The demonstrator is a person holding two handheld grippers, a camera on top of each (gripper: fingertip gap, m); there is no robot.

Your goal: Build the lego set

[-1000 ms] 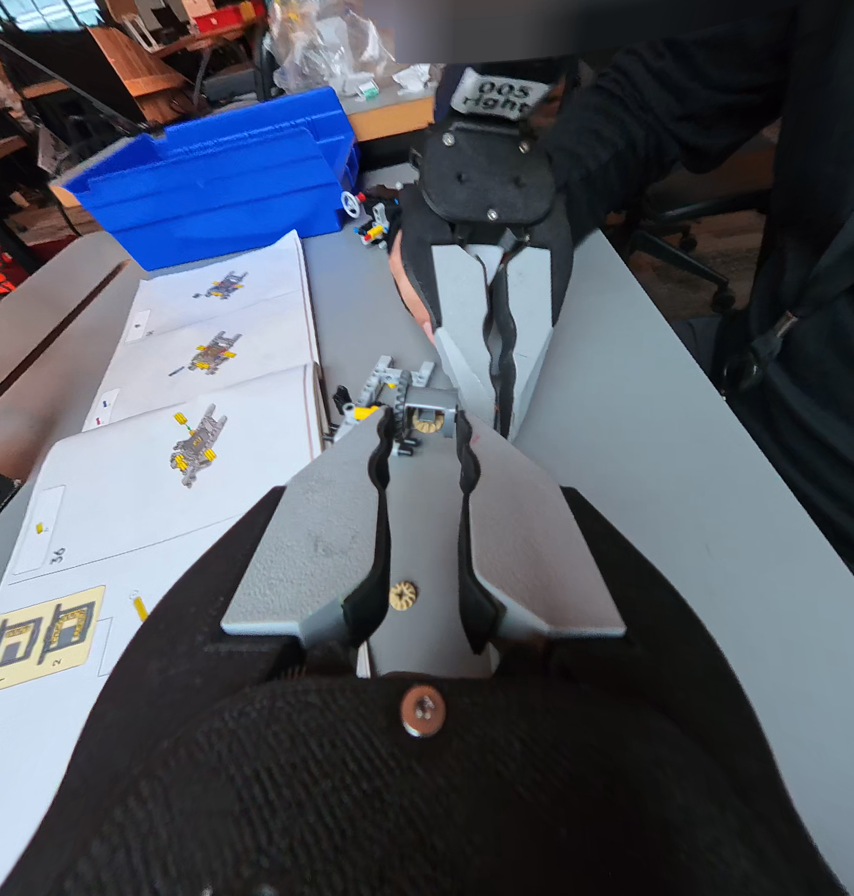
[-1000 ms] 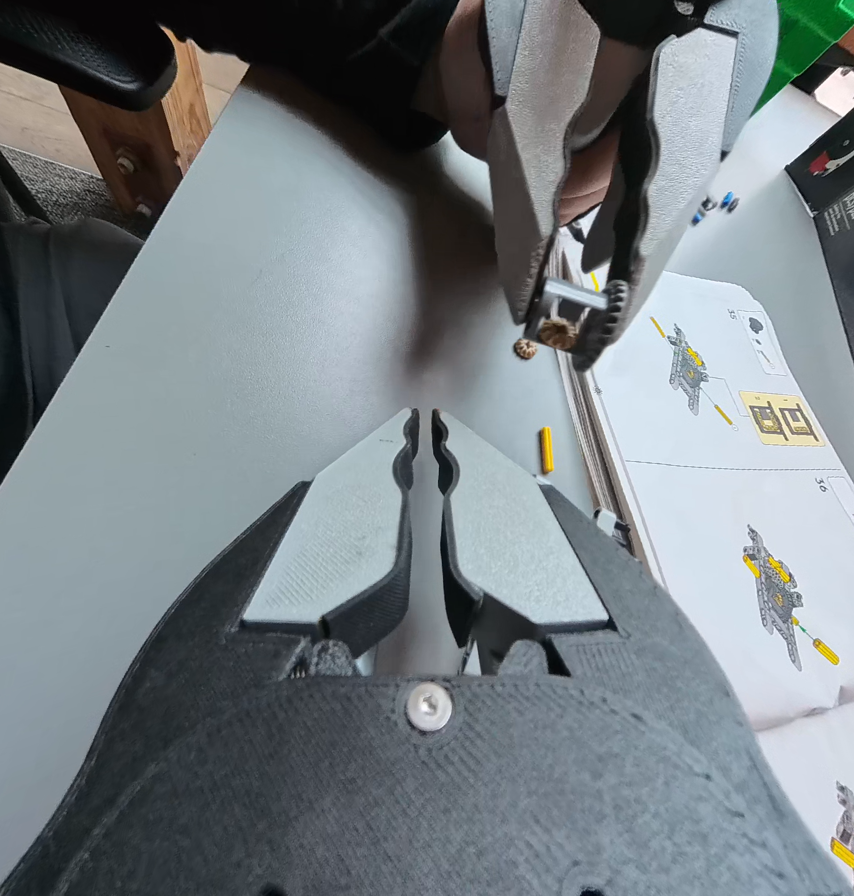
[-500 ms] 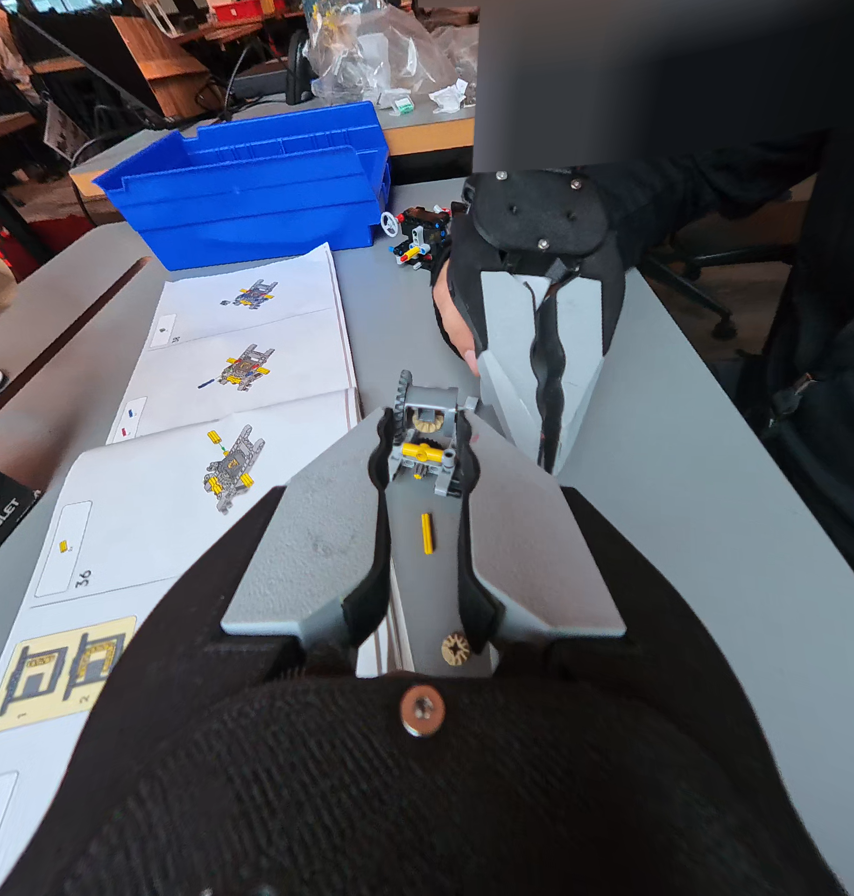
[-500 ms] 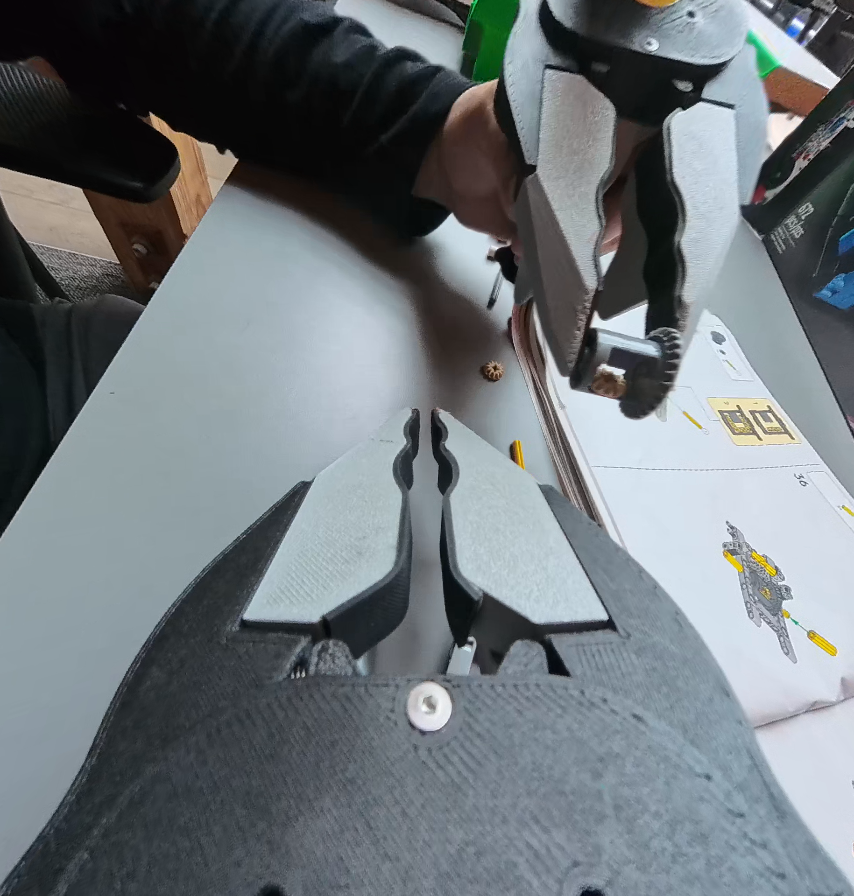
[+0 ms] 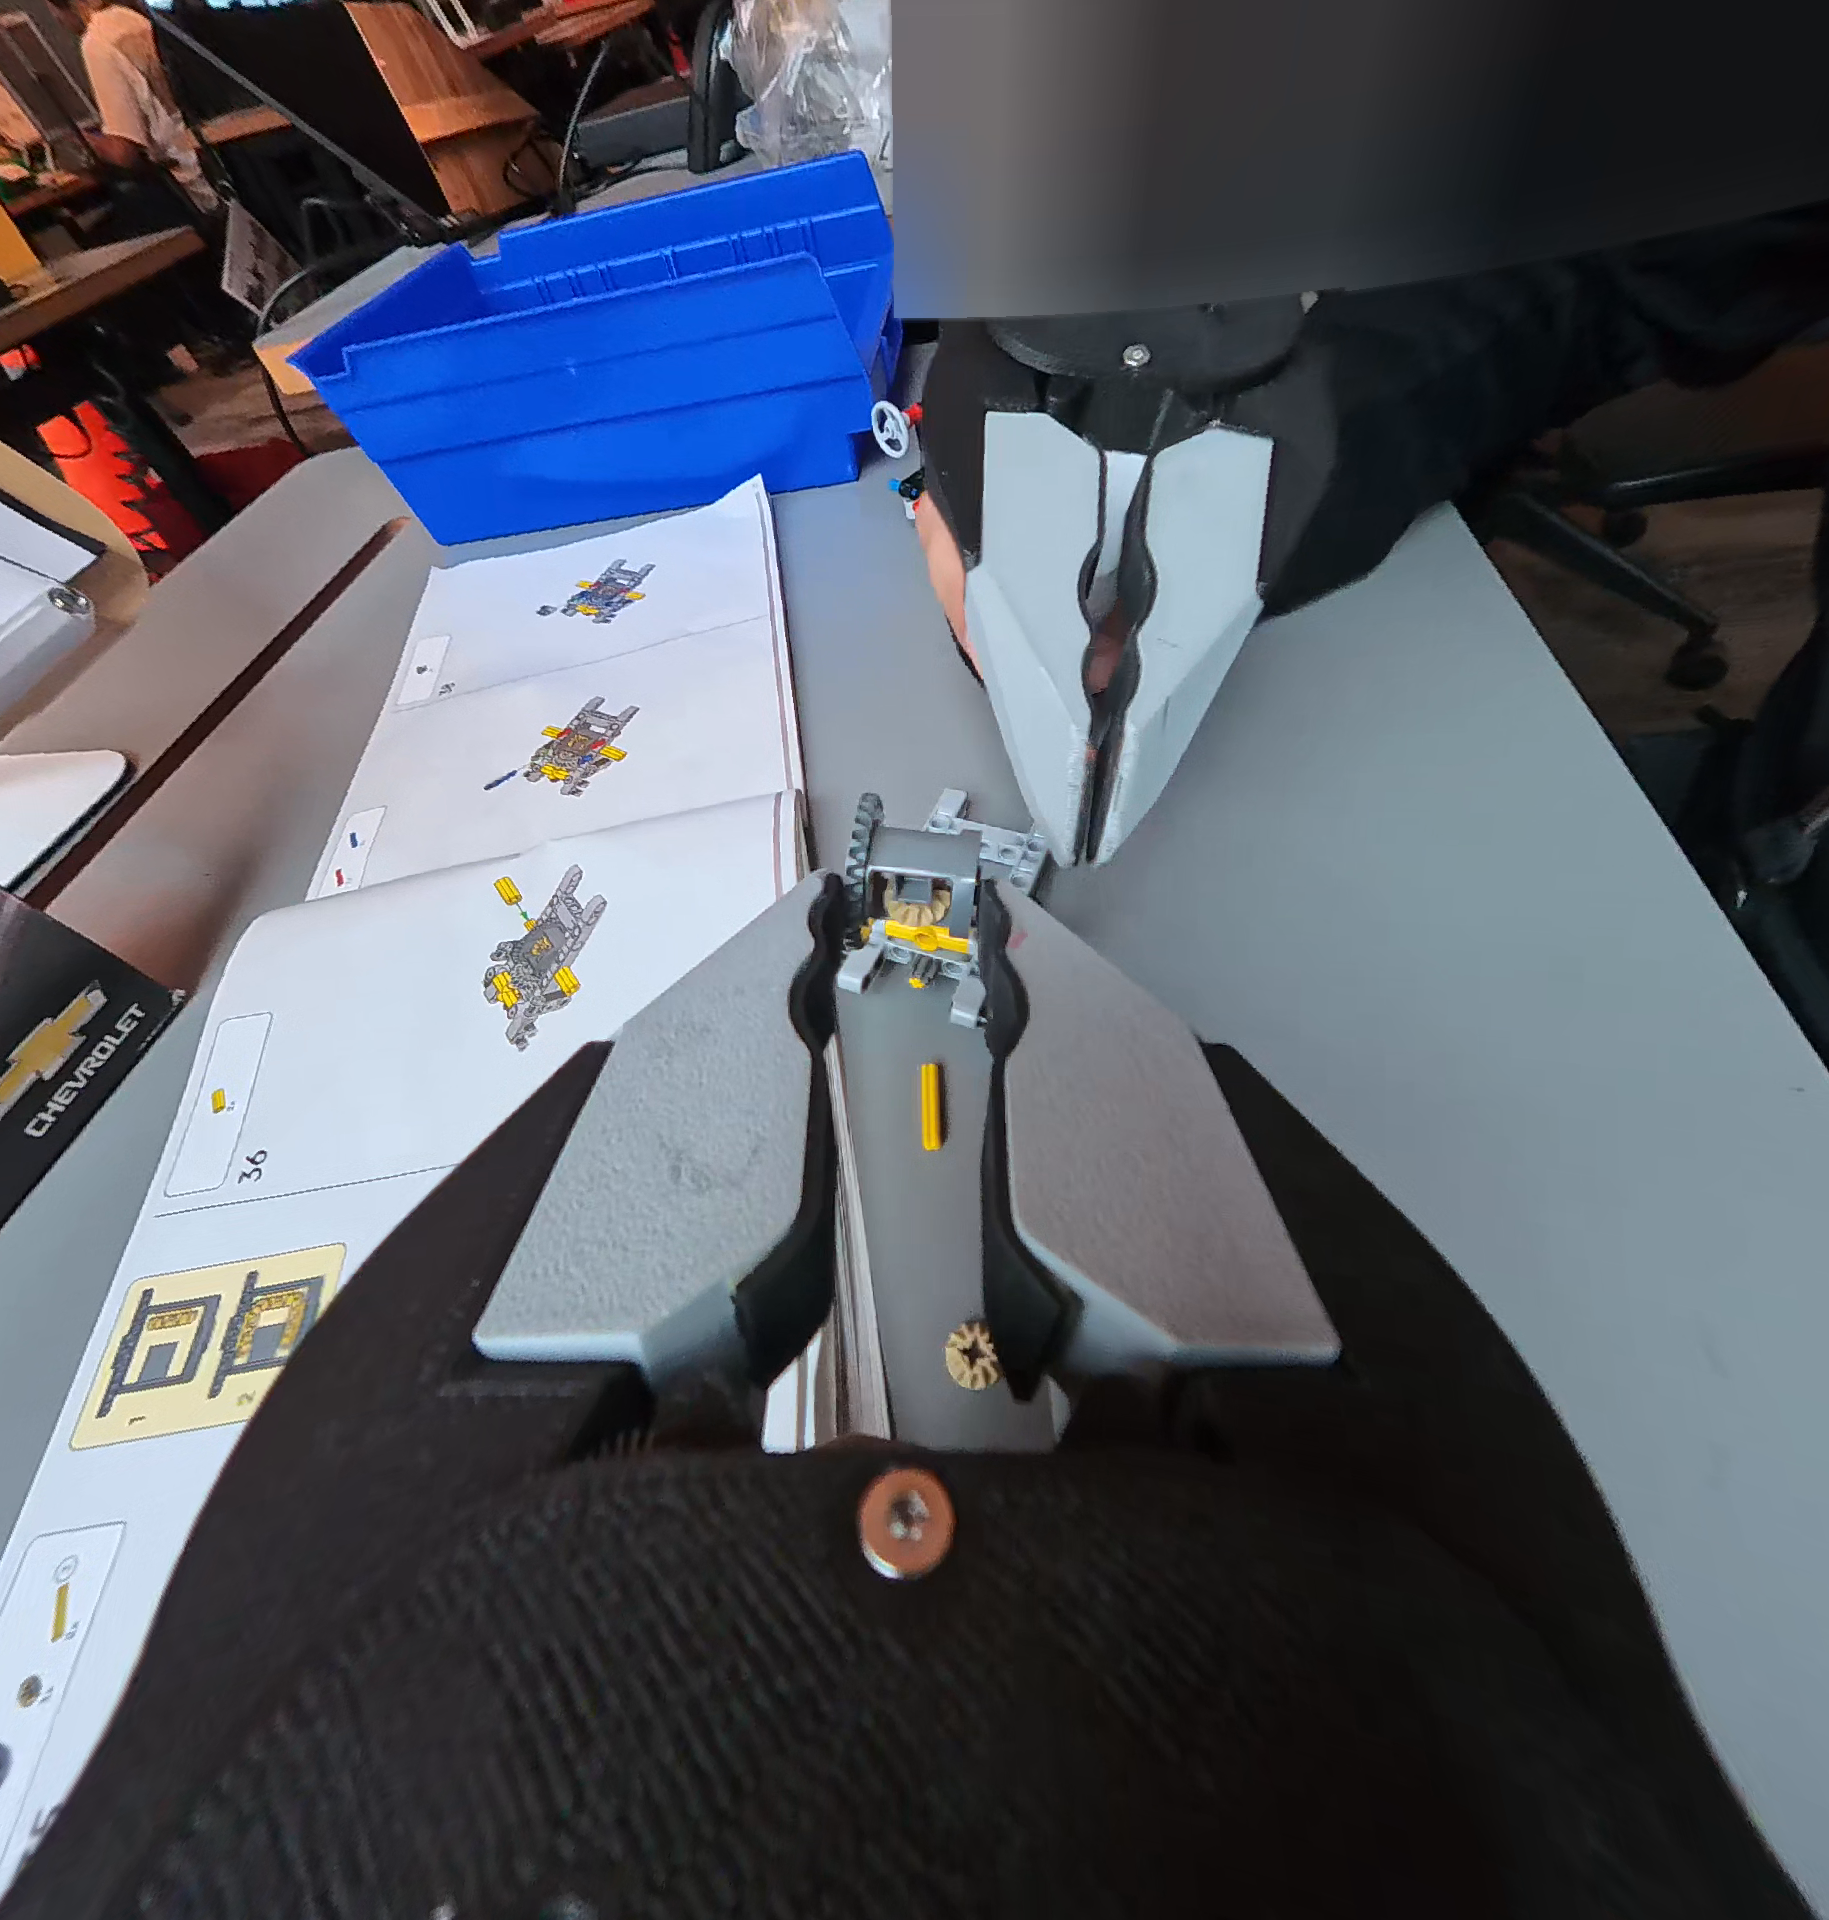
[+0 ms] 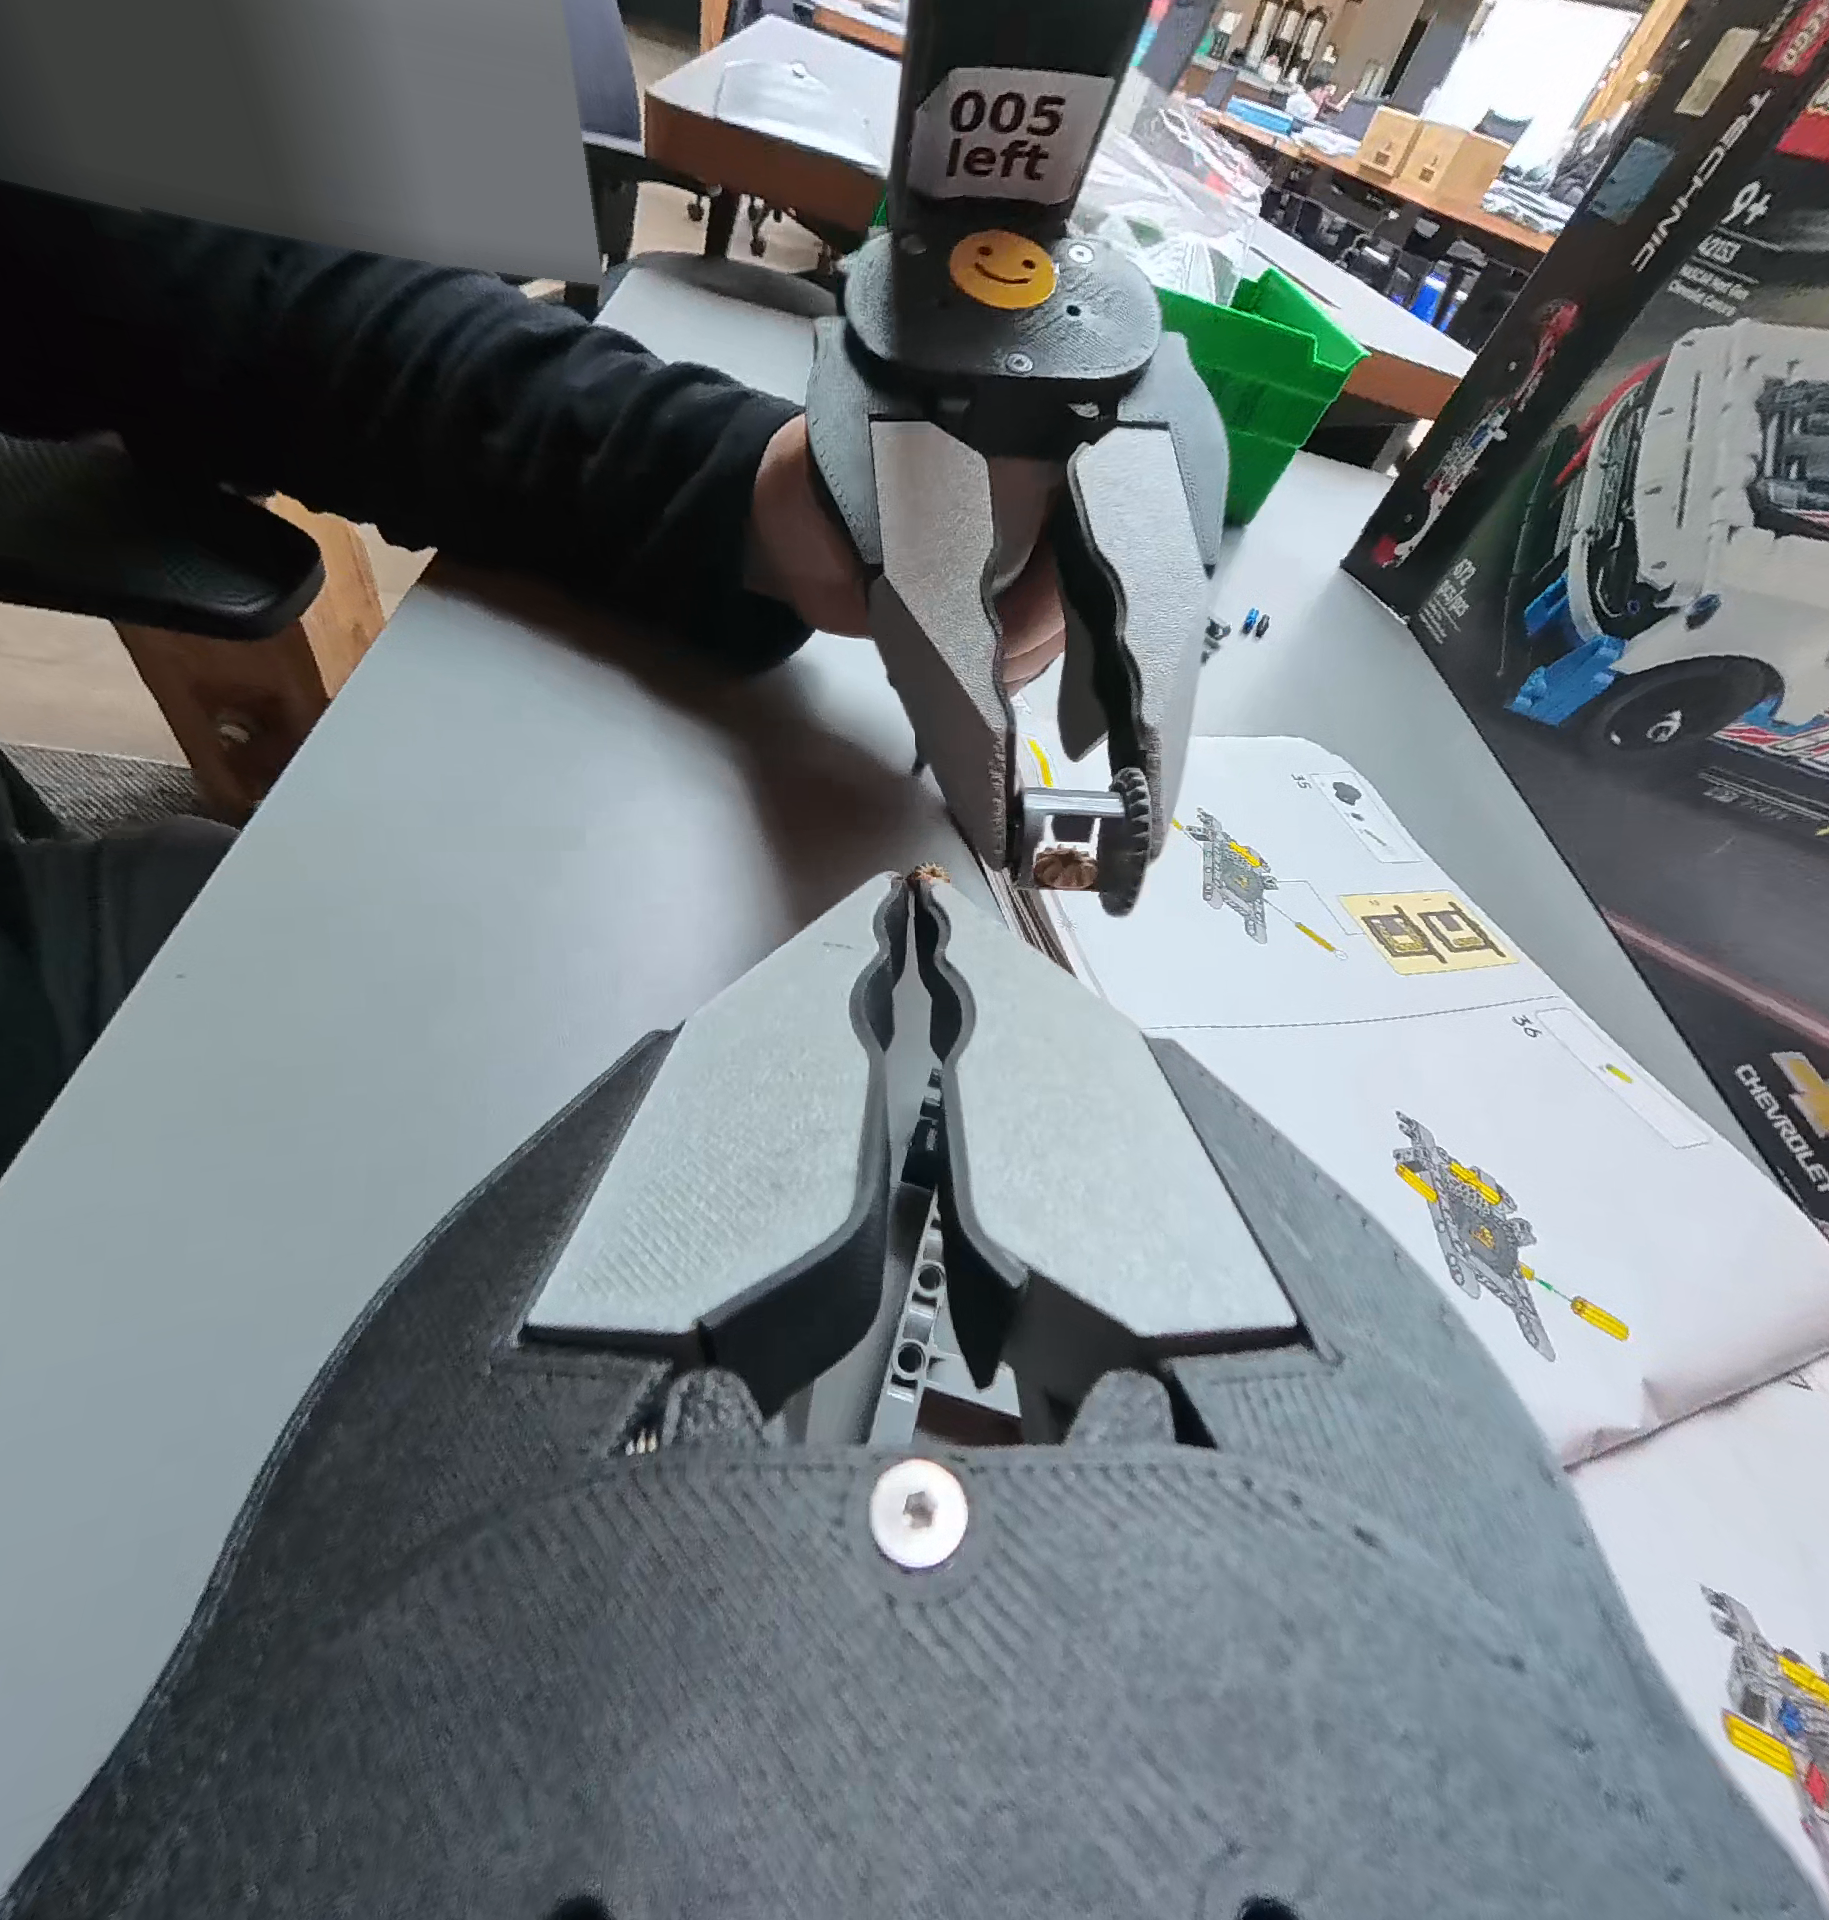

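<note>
1. on the far left a black box lies by the open lego book on the grey table. a blue bin sits behind the book.
2. next comes the left gripper. it is pinched on a small grey lego frame with a black gear on its left side and a tan gear inside. it holds the frame up off the table, just past the book's edge.
3. the frame's long side points away from the left gripper, toward the person. a yellow bar goes across it, from one finger to the other.
4. under that gripper, on the table, lie a yellow stick and a tan gear. the stick points the same way as the fingers.
5. to the right is the right gripper, pointing down at the table. its fingers are almost together, with only a thin gap. the tan gear shows just past its tips. i cannot tell if it grips the gear.
6. i think the step now is to pick up the tan gear and put it in the frame.
7. to do it well, pinch the gear by its edges and keep its hole free. hold the frame very still. line the hole up before you push.
</note>
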